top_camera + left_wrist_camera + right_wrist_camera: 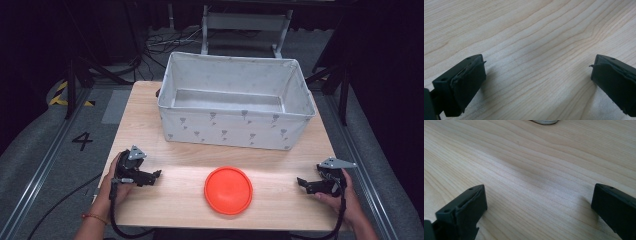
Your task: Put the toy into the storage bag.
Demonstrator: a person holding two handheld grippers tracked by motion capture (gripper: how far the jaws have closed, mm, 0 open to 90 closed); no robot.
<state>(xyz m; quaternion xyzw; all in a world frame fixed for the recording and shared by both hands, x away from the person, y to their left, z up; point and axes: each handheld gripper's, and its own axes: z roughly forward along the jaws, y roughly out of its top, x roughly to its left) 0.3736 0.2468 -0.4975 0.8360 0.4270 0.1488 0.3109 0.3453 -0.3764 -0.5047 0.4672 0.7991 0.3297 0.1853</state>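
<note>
An orange round disc (228,190) lies flat on the wooden table (180,200), near its front edge and midway between my two hands. Behind it stands a white fabric bin (235,102) with a grey print, open at the top. My left gripper (156,176) rests at the table's left front and points right toward the disc. Its jaws stand wide apart over bare wood in the left gripper view (537,75). At the right front my right gripper (301,183) points left toward the disc, and its jaws (539,200) are likewise wide apart with nothing between them.
The bin takes up the back half of the table. Beyond the table are a dark floor with cables (160,45), a white frame (245,22) and metal stands on both sides. A pale rim (544,122) shows at the top edge of the right gripper view.
</note>
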